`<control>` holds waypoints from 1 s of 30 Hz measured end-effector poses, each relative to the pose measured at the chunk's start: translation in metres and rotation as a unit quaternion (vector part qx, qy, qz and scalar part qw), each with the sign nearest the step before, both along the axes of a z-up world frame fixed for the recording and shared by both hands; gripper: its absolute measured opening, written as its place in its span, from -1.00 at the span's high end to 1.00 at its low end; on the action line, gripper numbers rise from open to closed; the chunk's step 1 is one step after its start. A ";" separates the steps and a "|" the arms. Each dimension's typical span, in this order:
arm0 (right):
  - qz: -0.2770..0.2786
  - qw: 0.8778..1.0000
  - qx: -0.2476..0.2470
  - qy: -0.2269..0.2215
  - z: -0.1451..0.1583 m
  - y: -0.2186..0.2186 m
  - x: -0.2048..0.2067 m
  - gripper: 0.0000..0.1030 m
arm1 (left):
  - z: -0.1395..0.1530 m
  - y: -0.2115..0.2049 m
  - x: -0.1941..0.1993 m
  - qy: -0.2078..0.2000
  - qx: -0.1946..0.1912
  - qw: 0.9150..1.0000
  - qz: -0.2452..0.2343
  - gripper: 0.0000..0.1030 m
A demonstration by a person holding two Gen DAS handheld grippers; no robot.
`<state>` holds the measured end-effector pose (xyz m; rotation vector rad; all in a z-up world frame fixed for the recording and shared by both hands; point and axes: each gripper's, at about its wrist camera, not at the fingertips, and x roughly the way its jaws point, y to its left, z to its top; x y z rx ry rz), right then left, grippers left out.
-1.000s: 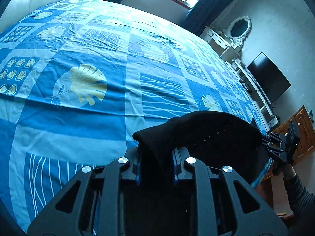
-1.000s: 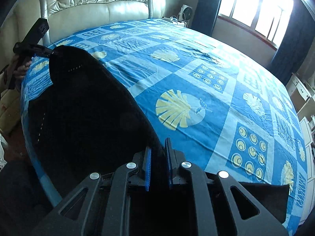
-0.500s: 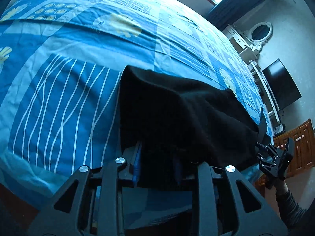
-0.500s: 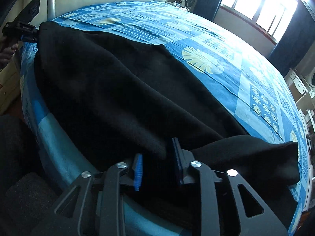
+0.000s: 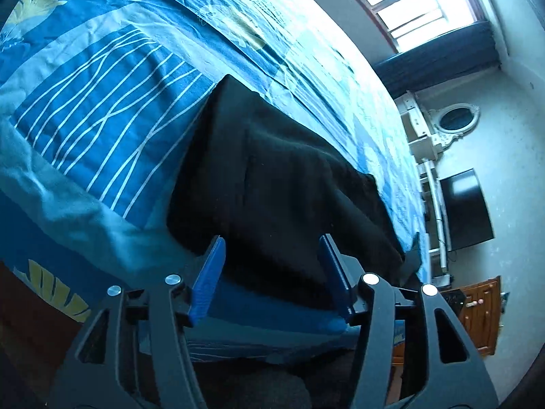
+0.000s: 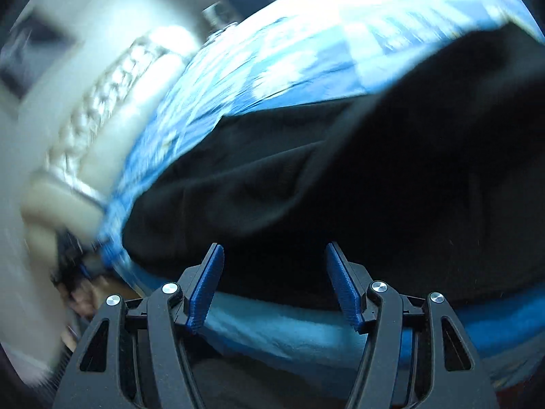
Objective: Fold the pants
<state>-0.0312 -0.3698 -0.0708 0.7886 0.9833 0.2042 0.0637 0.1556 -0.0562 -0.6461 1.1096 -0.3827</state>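
Black pants [image 5: 282, 184] lie doubled along the bed [image 5: 102, 109] edge, within reach for the next fold. Left hand-held gripper [image 5: 270, 272] and right hand-held gripper [image 6: 274, 281] both gape, released, poised just short of the cloth.

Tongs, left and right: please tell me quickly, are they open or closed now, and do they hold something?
Left tongs: open, holding nothing; black pants lie on the bed ahead.
Right tongs: open, holding nothing.
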 end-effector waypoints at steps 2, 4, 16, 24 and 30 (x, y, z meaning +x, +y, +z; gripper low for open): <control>-0.034 0.998 0.044 0.011 -0.007 -0.010 0.000 -0.20 | -0.001 -0.007 0.004 0.006 0.006 1.000 0.010 -0.23; -0.048 0.997 0.056 0.012 -0.010 -0.012 0.000 -0.21 | -0.002 -0.011 0.007 0.010 0.007 1.000 0.021 -0.27; -0.072 0.997 0.029 0.021 -0.015 -0.013 0.028 0.79 | -0.013 -0.023 0.020 0.024 0.062 0.996 0.052 0.19; -0.063 0.997 0.025 -0.030 0.024 -0.013 0.006 0.84 | -0.008 -0.004 0.014 0.028 0.075 0.995 0.063 0.84; -0.056 0.998 0.025 -0.011 0.011 -0.010 -0.010 0.85 | -0.008 0.004 0.003 0.024 0.122 0.990 0.070 1.00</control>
